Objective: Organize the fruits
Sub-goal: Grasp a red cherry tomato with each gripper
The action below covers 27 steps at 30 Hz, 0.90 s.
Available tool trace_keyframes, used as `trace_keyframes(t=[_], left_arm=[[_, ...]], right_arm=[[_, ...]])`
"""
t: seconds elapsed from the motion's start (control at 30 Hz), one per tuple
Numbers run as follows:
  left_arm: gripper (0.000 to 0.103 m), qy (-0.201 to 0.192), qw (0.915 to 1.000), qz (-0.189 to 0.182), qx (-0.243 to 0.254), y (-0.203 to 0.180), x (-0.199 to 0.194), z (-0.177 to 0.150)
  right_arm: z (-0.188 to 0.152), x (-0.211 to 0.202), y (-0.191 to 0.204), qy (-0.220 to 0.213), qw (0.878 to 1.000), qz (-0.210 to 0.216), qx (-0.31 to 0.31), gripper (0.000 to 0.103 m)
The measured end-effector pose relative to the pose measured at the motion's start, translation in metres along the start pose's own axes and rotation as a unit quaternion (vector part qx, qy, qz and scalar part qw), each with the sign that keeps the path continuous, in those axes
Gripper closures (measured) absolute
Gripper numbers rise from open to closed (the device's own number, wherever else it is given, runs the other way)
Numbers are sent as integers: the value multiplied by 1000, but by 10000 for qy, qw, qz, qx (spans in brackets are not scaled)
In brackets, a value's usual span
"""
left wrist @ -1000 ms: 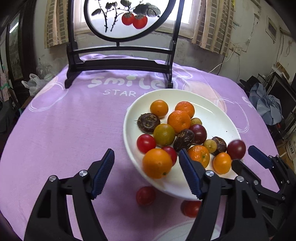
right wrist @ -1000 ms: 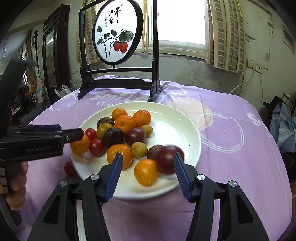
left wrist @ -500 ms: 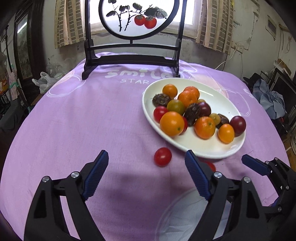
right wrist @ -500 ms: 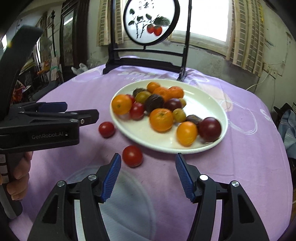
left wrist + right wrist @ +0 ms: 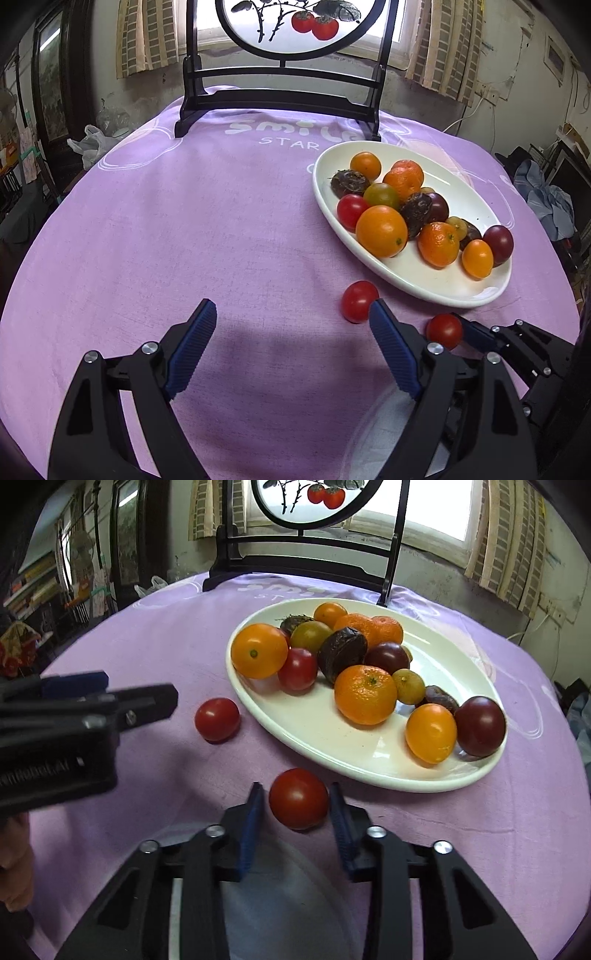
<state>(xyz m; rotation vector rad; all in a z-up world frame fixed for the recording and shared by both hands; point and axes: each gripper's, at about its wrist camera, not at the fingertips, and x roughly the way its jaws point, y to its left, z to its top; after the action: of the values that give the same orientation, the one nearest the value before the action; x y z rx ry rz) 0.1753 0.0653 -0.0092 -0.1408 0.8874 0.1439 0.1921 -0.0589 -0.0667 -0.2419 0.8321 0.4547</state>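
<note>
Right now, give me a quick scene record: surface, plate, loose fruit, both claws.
surface: purple cloth over a round table
plate: white oval plate, piled with orange, red, dark purple and greenish fruit
loose fruit: two red tomatoes on the cloth, off the plate
near tomato: between the pads of the right claw, close to the plate's near rim
far tomato: beside the plate, just ahead of the left claw
left claw: open, nothing between its pads
right claw: closed to the near tomato's width
background: dark wooden stand with a round painted panel
</note>
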Motion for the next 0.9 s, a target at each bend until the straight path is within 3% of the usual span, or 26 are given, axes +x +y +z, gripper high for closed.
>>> trace_keyframes(t=[0.47,0.63,0.73,0.9], left_arm=[[20,140,9991,-23,395,-27,11,-14],[20,119,9985,122,525,-36,16,-17],[27,163,9983,155,542,-39,22,-14],[50,348,9976,123,586,-46,39,-6]], right_arm=[[-46,-38,-45,-75,9996,8,280,73],[-48,-46,-52,-191,9989,187,386,73],[-48,-52,-54,-307,9983,270,412,73],[-46,-56,-60,-347,9975,342,504,73]])
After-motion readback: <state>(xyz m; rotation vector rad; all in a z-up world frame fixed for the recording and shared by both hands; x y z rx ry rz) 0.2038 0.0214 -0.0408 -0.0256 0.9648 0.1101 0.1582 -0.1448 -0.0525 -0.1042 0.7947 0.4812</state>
